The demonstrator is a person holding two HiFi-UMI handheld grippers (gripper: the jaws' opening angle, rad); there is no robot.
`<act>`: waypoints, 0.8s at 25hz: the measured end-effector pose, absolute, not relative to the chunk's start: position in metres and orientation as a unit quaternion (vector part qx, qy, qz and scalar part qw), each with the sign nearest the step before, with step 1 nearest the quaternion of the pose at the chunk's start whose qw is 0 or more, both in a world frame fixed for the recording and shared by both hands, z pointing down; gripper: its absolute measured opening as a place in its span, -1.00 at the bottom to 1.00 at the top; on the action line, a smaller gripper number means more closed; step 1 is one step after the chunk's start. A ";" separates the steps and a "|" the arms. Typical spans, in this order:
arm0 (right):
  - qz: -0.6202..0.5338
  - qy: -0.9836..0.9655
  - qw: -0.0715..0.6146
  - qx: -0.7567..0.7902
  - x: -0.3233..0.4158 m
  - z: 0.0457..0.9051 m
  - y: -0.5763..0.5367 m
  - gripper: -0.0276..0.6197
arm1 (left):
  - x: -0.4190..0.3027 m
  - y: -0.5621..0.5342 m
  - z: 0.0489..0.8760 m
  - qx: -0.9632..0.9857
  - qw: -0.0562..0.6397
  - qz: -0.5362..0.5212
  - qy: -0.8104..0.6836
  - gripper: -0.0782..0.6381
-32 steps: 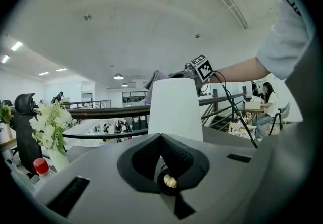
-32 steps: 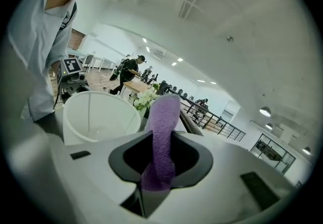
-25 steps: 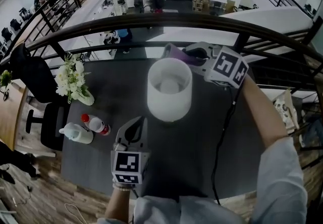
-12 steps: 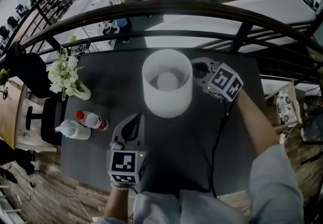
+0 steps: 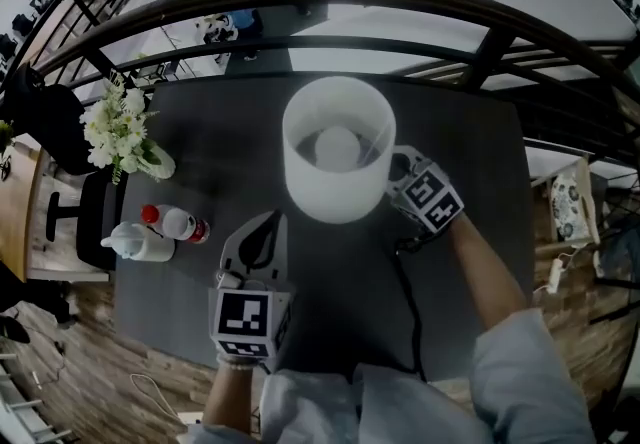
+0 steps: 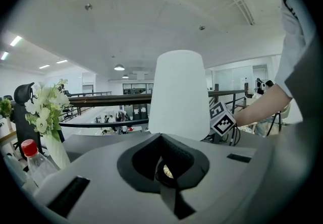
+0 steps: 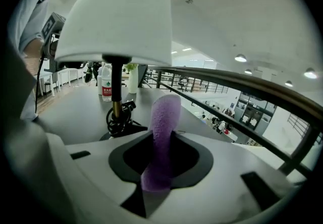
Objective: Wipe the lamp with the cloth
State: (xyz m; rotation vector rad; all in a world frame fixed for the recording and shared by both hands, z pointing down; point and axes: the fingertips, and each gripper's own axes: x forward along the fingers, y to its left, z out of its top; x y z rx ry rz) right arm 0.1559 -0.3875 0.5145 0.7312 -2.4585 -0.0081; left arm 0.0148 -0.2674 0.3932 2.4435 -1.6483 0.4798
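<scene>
Right gripper view: the right claw [image 5: 408, 177] is pinching the purple cloth [image 7: 162, 132], which stands up just under the rim of the white shade [image 7: 121, 16]. Whether they touch, I can't tell. The lamp [image 5: 338, 147] stands mid-worktop [image 5: 480, 142], with the right claw close at its right side. The left claw [image 5: 268, 224] sits on the near side, pressed together on nothing. With the cloth gripped and at the shade, I'd judge the wiping is barely under way. How much has been cleaned doesn't show.

The dark table [image 5: 230, 152] before me carries the lamp [image 5: 338, 147], its cable [image 5: 405, 302], a flower vase [image 5: 125, 132], a red-capped bottle [image 5: 175, 224] and a white bottle [image 5: 138, 244].
</scene>
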 end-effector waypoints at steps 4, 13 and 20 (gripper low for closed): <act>0.035 -0.907 0.286 0.308 0.157 0.537 -0.371 -0.62 | 0.014 -0.269 0.391 0.816 0.074 0.156 -0.551 -0.76; 0.085 -0.885 0.277 0.365 0.158 0.561 -0.330 -0.62 | 0.006 -0.260 0.390 0.816 0.077 0.149 -0.553 -0.76; 0.130 -0.863 0.262 0.413 0.150 0.573 -0.298 -0.62 | -0.002 -0.251 0.387 0.814 0.078 0.140 -0.559 -0.76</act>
